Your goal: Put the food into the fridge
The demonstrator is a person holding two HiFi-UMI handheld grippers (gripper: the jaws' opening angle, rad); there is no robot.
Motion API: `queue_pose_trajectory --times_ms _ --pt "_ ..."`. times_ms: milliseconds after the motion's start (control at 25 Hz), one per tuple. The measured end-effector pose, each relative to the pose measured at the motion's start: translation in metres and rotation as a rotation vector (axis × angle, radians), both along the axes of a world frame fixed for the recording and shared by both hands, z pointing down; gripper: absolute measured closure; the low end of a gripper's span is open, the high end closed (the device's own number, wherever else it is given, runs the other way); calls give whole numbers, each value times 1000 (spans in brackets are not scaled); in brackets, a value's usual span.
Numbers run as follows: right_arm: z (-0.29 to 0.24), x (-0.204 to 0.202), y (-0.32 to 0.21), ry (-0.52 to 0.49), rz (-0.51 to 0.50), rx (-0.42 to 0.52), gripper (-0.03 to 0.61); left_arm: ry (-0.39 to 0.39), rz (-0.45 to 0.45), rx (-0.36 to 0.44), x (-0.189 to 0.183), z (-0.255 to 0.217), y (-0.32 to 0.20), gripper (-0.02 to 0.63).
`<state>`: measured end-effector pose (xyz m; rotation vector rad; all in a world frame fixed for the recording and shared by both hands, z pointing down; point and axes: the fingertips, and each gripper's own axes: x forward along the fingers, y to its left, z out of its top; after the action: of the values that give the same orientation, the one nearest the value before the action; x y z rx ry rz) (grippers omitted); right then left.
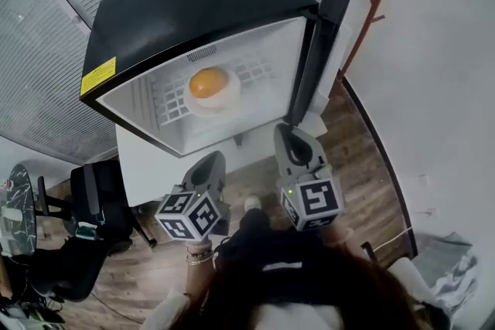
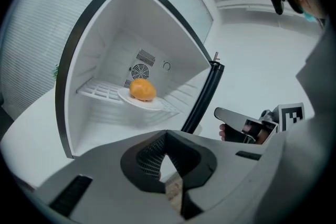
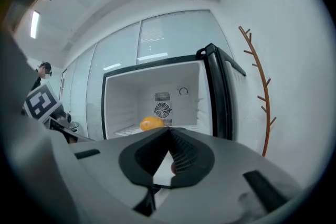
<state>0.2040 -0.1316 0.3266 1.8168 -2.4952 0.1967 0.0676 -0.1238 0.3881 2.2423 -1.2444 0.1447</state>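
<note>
In the head view, a black-topped fridge (image 1: 193,4) is seen standing on a white desk (image 1: 151,166), its door (image 1: 325,35) swung open to the right. The orange food (image 1: 209,83) lies on a white plate (image 1: 227,101) on the wire shelf (image 1: 172,100) inside, ahead of both tools and well apart from them. The left hand-held gripper (image 1: 207,166) and the right hand-held gripper (image 1: 292,141) are held side by side before the opening, above a wooden floor (image 1: 363,166). A brown branched coat stand (image 1: 375,4) is set against the white wall to the right.

In the left gripper view, the left hand-held gripper (image 2: 167,135) is shown clenched with nothing between its jaws. The food (image 2: 142,89) is seen ahead and slightly left of it (the plate rim overhangs the shelf edge).

In the right gripper view, the right hand-held gripper (image 3: 169,131) is likewise clenched and empty. The food (image 3: 151,123) sits just above its tip, deep in the fridge.
</note>
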Motion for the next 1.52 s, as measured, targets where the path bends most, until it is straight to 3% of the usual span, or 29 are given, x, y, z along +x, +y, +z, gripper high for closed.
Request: queue_pose_trajectory --times_ms 360,960,1520 --pt "17 20 53 17 -63 -9 581 -47 -72 23 23 4 70 614" --pt "31 43 138 46 -131 19 581 -38 -189 48 41 6 162 615" --pt "34 45 205 74 -187 69 581 -63 -182 84 62 9 229 615"
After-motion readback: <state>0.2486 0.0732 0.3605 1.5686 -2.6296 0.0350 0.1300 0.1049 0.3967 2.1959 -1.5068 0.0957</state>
